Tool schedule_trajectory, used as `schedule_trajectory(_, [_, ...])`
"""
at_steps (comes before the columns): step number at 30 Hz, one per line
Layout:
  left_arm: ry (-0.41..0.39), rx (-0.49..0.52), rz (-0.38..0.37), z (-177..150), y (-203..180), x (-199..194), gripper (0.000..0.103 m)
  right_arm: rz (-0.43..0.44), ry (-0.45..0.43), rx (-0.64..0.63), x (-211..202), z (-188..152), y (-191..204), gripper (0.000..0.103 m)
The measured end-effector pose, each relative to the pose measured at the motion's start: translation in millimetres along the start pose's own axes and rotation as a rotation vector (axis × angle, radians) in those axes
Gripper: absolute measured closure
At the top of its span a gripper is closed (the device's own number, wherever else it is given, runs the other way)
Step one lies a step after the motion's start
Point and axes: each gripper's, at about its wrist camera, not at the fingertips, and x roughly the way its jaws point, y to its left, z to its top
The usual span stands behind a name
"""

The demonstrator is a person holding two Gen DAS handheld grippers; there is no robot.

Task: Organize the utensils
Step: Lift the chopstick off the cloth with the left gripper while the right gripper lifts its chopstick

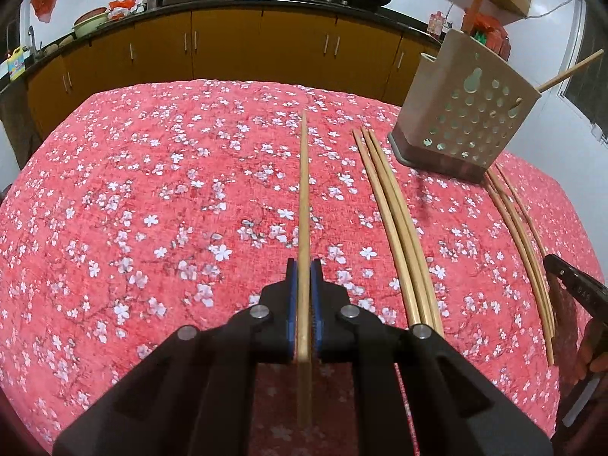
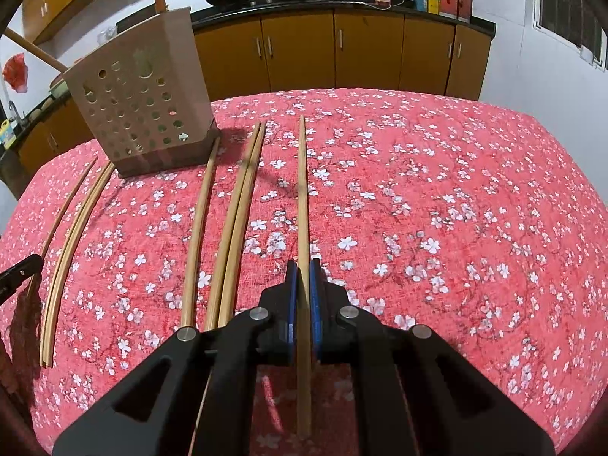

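With 1 chopstick point(image 1: 303, 190) clamped in the left gripper point(image 1: 303, 266) and another point(image 2: 302, 190) in the right gripper point(image 2: 303, 266), either could probably be twisted loose against the holder point(image 1: 461, 114) rim.

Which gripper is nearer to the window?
Right. The right gripper is on the window's side of the table; the left gripper is farther across, beyond the loose chopsticks.
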Motion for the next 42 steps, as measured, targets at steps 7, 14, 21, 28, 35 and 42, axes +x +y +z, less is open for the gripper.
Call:
schedule_trajectory(7, [-0.001,-0.005,-0.005,0,0,0,0.093,0.0,0.0,0.0,0,1,0,0.095])
schedule_trajectory(14, [0.0,-0.005,-0.001,0,0,-1,0.093,0.006,-0.001,0.005,0,0,-1,0.095])
schedule_trajectory(21, [0.003,0.009,0.004,-4,-3,-6,0.093,0.002,0.0,-0.001,-5,-5,2,0.095])
schedule_trajectory(28, [0.008,0.025,-0.003,-15,-7,-16,0.093,0.005,0.003,-0.007,-10,-8,3,0.095])
schedule_trajectory(35, [0.008,0.039,0.015,-16,-8,-17,0.094,0.01,0.003,-0.002,-10,-8,2,0.095])
schedule_trajectory(42, [0.025,0.061,0.017,-16,-11,-22,0.095,0.013,-0.009,-0.005,-19,-5,3,0.096])
